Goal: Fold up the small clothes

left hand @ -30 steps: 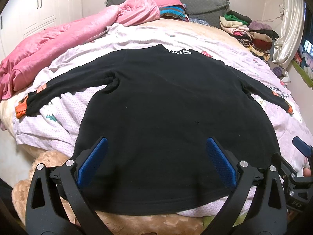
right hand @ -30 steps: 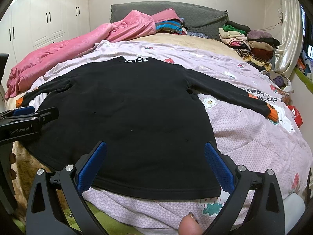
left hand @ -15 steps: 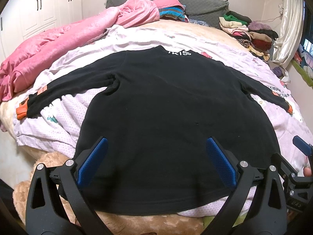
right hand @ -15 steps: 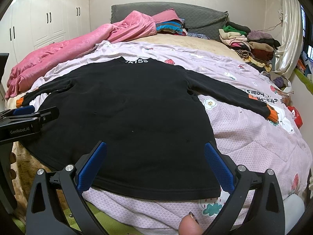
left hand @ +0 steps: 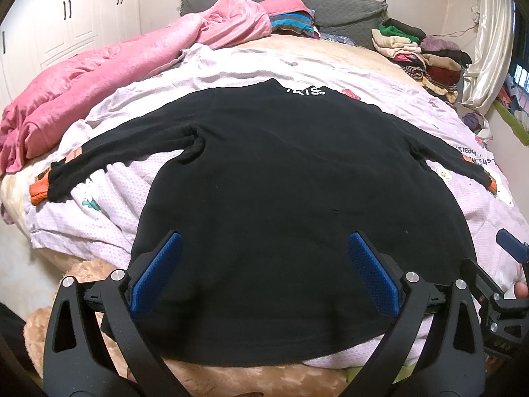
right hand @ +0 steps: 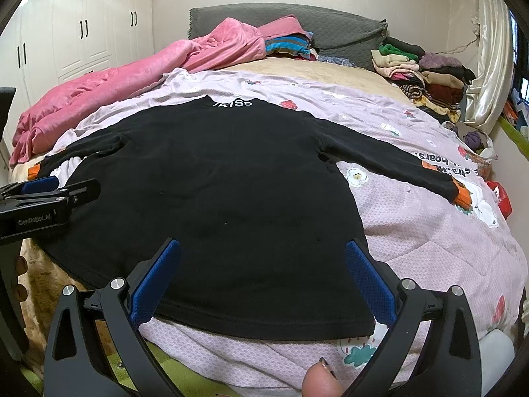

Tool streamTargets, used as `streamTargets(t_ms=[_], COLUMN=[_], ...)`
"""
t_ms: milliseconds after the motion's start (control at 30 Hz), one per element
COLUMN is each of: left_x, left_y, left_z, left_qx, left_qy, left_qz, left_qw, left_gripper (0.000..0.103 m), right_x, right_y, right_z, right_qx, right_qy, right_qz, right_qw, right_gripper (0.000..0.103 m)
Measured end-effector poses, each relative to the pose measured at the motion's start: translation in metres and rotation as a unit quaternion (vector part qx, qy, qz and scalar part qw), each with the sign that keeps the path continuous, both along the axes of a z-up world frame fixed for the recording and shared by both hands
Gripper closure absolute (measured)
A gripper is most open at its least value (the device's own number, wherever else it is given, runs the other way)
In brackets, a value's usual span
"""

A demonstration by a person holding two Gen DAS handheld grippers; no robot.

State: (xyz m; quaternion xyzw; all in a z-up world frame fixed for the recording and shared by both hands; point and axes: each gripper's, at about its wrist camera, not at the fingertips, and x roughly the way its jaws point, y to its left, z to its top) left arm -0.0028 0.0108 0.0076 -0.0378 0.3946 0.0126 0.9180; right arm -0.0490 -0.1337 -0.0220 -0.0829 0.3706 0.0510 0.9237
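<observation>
A black sweater [left hand: 291, 198] is spread flat on the lilac quilt [right hand: 429, 248] of the bed, sleeves out to both sides, hem toward the cameras. The left claw [left hand: 261, 271] and the right claw [right hand: 261, 274] are held above the hem — both spread wide, nothing pinched. A pink blanket [left hand: 115, 66] is heaped at the left.

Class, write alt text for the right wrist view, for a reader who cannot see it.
A black long-sleeved top lies flat, sleeves spread, on a lilac printed quilt covering a bed. The open right claw hovers over the top's near hem, holding nothing, and the left claw reaches in from the left edge. A pink blanket and folded clothes sit behind.
</observation>
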Motion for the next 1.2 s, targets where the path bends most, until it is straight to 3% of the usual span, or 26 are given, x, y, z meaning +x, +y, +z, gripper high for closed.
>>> streamTargets(t_ms=[700, 1200], left_x=[0.013, 0.062], left_y=[0.006, 0.010], left_z=[0.003, 0.025], left_qx=[-0.005, -0.022], left_qy=[0.006, 0.013], left_qz=[0.007, 0.011], left_qw=[0.9999, 0.9996], left_gripper=[0.009, 0.009], right_x=[0.020, 0.083], right_y=[-0.003, -0.008], right_z=[-0.002, 0.024], right_qx=[0.026, 0.079], right_qy=[0.015, 0.006], right_qz=[0.011, -0.003], right_qw=[0.999, 0.997], right_gripper=[0.004, 0.004])
